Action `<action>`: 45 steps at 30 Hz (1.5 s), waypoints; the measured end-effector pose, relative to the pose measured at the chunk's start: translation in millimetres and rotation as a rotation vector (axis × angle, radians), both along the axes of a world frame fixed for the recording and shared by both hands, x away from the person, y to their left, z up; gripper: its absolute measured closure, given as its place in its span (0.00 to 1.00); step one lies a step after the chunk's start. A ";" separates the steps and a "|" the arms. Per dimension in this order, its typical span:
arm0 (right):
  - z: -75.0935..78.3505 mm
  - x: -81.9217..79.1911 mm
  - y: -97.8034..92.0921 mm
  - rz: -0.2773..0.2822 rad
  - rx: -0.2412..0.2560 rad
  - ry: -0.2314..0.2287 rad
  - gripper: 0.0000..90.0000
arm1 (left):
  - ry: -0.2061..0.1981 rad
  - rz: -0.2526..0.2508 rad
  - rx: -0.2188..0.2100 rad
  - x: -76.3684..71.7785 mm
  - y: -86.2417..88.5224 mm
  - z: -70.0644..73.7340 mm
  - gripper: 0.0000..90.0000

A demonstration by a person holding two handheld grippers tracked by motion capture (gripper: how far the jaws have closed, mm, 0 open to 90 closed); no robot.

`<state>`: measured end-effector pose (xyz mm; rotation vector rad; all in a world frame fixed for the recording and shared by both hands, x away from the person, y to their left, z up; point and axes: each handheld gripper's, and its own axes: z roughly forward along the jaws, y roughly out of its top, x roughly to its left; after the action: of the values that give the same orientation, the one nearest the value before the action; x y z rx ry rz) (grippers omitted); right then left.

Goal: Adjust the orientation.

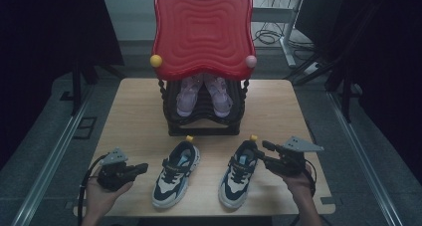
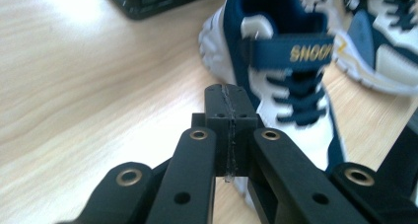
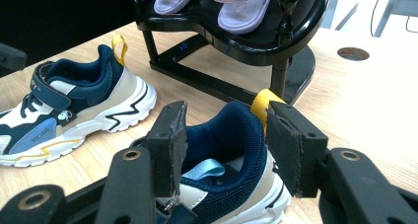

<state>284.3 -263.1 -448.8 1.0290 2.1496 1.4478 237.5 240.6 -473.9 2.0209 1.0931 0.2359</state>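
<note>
The right claw [image 1: 260, 153] stands wide, its two pads either side of the heel collar of the right-hand sneaker [image 1: 238, 173], one pad just beside the yellow heel loop [image 3: 263, 104]; in the right gripper view the navy collar lies between the pads, though whether they touch it cannot be told. The left claw [image 1: 142, 168] is pressed narrow, pads together with nothing between them, resting low near the front-left corner of the bench [image 1: 132, 111] and aimed at the left-hand sneaker [image 1: 176, 173], which lies just beside it but apart. Both sneakers, navy and white with yellow heel loops, sit side by side near the front edge of the bench, toes toward the person, heels toward the rack. Behind them, at the middle of the bench toward its back edge, stands a black shoe rack [image 1: 204, 117] whose lower shelf holds a pair of pale pink sandals [image 1: 204, 96], side by side; a red wavy top shelf [image 1: 203, 29] covers it. Bare wood lies open on either side of the rack out to the left and right edges, and a narrow strip runs between the rack's foot and the sneakers' heels.
</note>
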 end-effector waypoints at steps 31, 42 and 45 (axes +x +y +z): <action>-0.7 0.2 -2.9 -0.019 0.000 0.001 0.55 | 0.110 -0.147 0.069 -26.1 -19.1 -29.9 1.00; -1.0 0.4 -4.3 -0.031 0.000 0.001 0.54 | 0.122 -0.180 0.069 -28.6 -28.9 -31.7 1.00; -1.0 0.4 -4.5 -0.032 0.001 0.001 0.54 | 0.121 -0.201 0.075 -29.6 -35.1 -31.5 1.00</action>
<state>284.8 -267.6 -449.8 1.0592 2.1241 1.4339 207.9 205.5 -505.4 2.2187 0.9575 0.0514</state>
